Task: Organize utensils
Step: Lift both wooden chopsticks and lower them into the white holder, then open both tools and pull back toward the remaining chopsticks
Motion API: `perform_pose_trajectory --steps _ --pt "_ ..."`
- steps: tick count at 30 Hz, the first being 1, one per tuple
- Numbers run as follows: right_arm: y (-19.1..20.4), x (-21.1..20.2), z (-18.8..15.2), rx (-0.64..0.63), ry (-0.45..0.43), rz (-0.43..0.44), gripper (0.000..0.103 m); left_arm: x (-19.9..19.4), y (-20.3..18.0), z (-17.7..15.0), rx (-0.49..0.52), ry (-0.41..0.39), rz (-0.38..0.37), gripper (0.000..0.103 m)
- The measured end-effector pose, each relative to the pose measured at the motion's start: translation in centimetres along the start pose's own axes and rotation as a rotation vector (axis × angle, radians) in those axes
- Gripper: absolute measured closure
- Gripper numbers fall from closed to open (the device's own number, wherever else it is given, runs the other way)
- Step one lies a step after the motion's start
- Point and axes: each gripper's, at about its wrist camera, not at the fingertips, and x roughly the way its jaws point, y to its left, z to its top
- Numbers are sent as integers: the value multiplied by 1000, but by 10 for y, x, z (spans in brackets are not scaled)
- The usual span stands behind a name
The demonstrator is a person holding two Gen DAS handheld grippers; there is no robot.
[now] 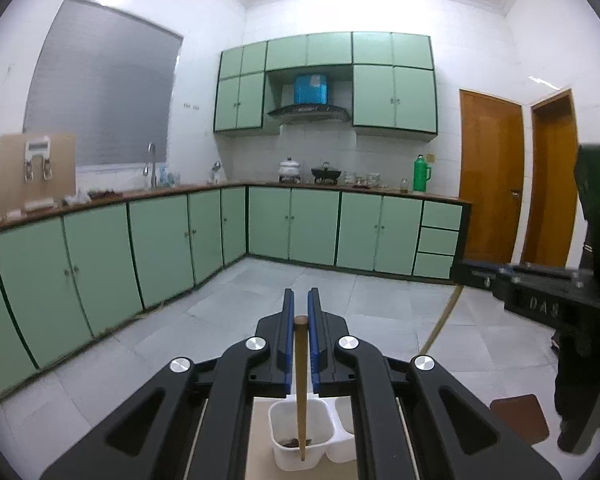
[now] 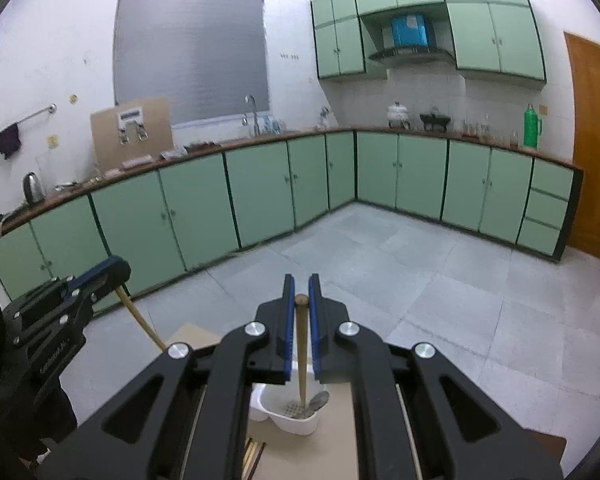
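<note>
My left gripper [image 1: 301, 300] is shut on a wooden chopstick [image 1: 300, 384] that hangs down into the left compartment of a white plastic utensil holder [image 1: 300, 432]. My right gripper [image 2: 301, 286] is shut on another wooden chopstick [image 2: 301, 352] whose lower end reaches into the holder [image 2: 288, 412], beside a metal spoon [image 2: 318, 400]. The right gripper also shows at the right of the left wrist view [image 1: 540, 288] with its stick [image 1: 440, 320]. The left gripper also shows at the left of the right wrist view [image 2: 100, 276].
The holder stands on a light cardboard-coloured surface [image 2: 332, 448]. More chopsticks [image 2: 254, 456] lie at its near left. A brown mat [image 1: 520, 416] lies on the grey tiled floor. Green kitchen cabinets [image 1: 160, 240] line the walls beyond.
</note>
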Motion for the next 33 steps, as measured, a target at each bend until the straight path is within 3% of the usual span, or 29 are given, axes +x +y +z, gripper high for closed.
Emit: perform_pose_trajectory --steps 4,14,18,23,29,33 --pt "-5 12 -13 24 26 22 97 7 12 -8 -68 14 -33 97" --pt "2 26 -18 0 42 14 97 -1 12 26 -47 -126 -37 96" --pt "4 33 -19 8 52 16 97 11 3 28 -13 -143 -29 97" --pt "6 43 -29 5 88 14 97 33 -4 9 -8 -101 -25 97" --pt "5 53 -47 19 144 31 94 60 -1 -27 -1 47 -52 96" --pt "5 52 -56 39 161 35 84 58 4 -41 -6 96 -64 82"
